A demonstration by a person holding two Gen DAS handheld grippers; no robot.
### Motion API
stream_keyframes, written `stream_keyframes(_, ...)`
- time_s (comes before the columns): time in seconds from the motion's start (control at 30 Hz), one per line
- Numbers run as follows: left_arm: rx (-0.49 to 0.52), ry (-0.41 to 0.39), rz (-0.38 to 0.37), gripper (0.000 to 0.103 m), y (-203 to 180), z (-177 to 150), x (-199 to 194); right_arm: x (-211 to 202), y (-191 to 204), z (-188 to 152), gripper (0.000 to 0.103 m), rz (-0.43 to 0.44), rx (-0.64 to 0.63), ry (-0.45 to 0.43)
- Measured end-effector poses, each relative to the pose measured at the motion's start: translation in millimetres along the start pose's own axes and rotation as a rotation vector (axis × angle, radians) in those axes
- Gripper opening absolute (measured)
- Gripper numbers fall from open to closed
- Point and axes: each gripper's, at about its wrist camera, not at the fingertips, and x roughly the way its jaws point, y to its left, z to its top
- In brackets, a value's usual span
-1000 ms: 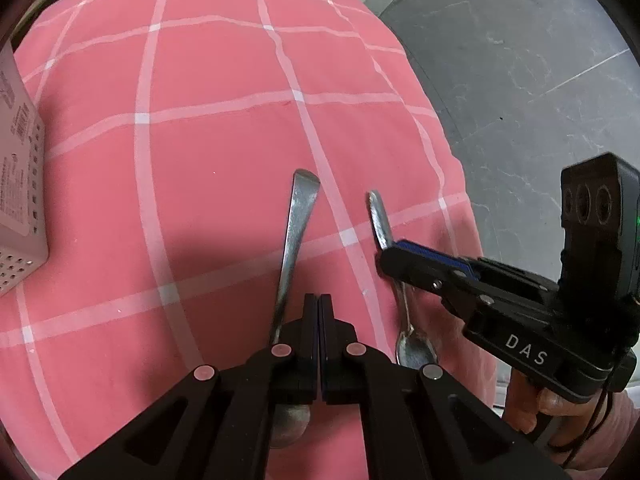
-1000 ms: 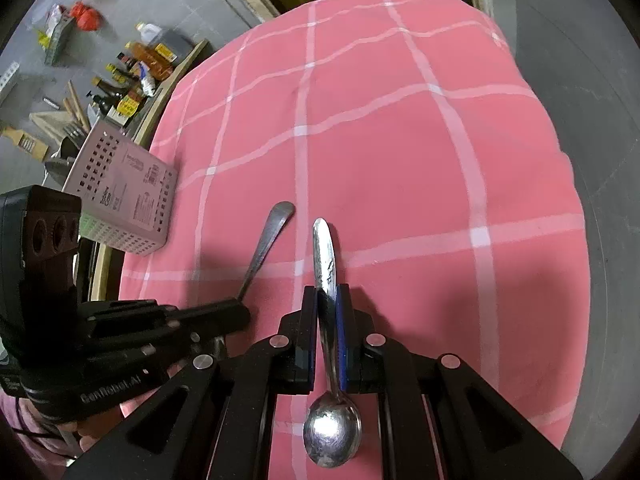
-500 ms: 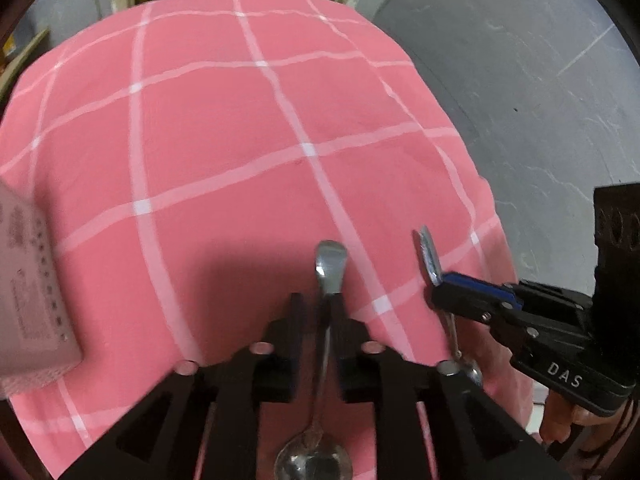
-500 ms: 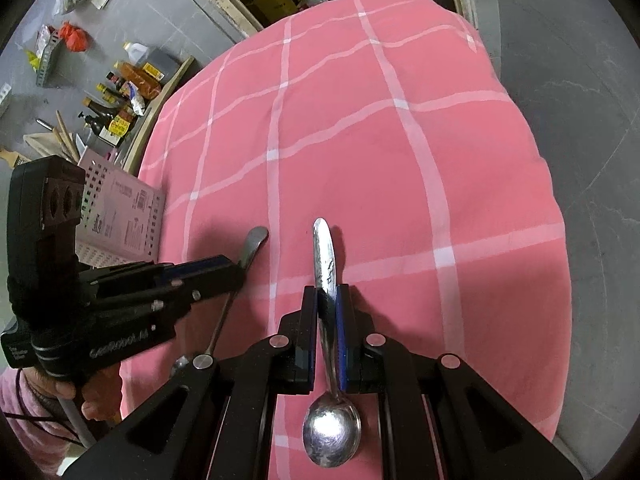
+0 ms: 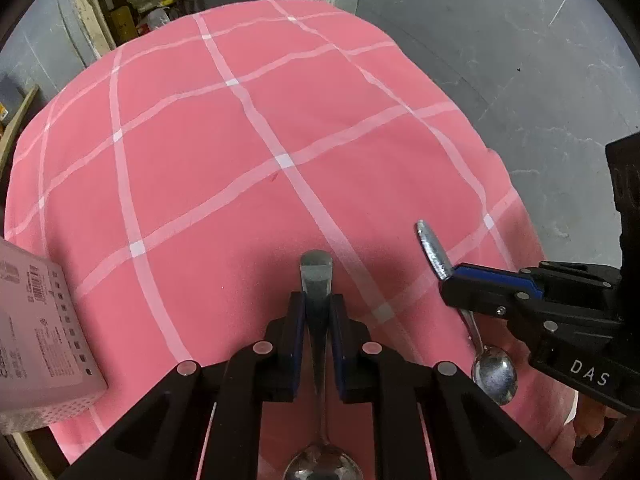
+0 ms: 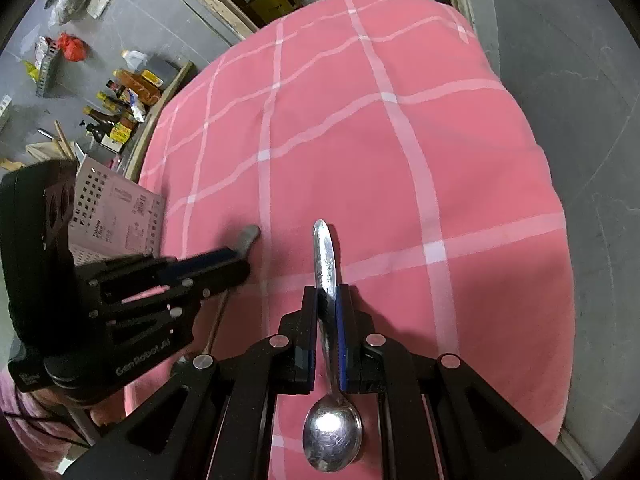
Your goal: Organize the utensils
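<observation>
Two steel spoons are held over the pink checked cloth (image 5: pixel 240 140). The first spoon (image 5: pixel 316 270) runs handle-forward between the pads of my left gripper (image 5: pixel 316 300), whose jaws are closing on the handle; its bowl shows at the bottom edge. In the right wrist view the left gripper (image 6: pixel 236 260) sits at the left with that handle tip (image 6: pixel 249 236) poking out. My right gripper (image 6: pixel 328 292) is shut on the second spoon (image 6: pixel 326 252), with the bowl hanging toward the camera. From the left wrist view the right gripper (image 5: pixel 452 276) holds its spoon (image 5: pixel 494 374) at the right.
A pink perforated box (image 5: pixel 36 340) with a label stands at the cloth's left edge, also seen as the box (image 6: pixel 120 208) behind the left gripper. Bottles and clutter (image 6: pixel 120 112) lie on the grey floor beyond the left edge. Grey floor lies past the right edge.
My left gripper, first shut beside the spoon, opened, took the handle between its pads and narrowed on it. The right gripper kept its spoon and stayed put.
</observation>
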Motion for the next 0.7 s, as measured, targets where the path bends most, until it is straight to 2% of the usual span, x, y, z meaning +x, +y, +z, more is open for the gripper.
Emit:
stream_keyframes(0.1, -0.13, -0.044, -0.111, 0.011, 16.0, -10.3, -7.8, -3.5, 1.6, -1.4, 0.008, 0.014, -0.001, -0.024)
stream_keyframes(0.17, -0.194, -0.075, -0.143, 0.011, 25.5, -19.4, -13.4, -6.7, 2.5, -3.5, 0.007, 0.027, 0.0, -0.043)
stream_keyframes(0.23, -0.228, -0.104, -0.157, 0.011, 30.7, -27.1, -19.3, -9.0, 2.0, -5.5, 0.001, 0.047, 0.005, -0.06)
stream_keyframes(0.37, -0.216, -0.147, -0.157, 0.011, 29.9, -32.4, -31.3, -8.3, 4.6, -9.1, 0.001, 0.048, -0.004, -0.072)
stream_keyframes(0.53, -0.209, -0.127, -0.158, 0.011, 26.9, -35.6, -25.0, -8.3, 8.2, -10.4, 0.001, 0.03, -0.016, -0.074)
stream_keyframes(0.7, -0.22, -0.158, -0.174, 0.011, 24.2, -32.8, -26.8, -13.0, 11.4, -14.2, 0.001, 0.029, -0.01, -0.083)
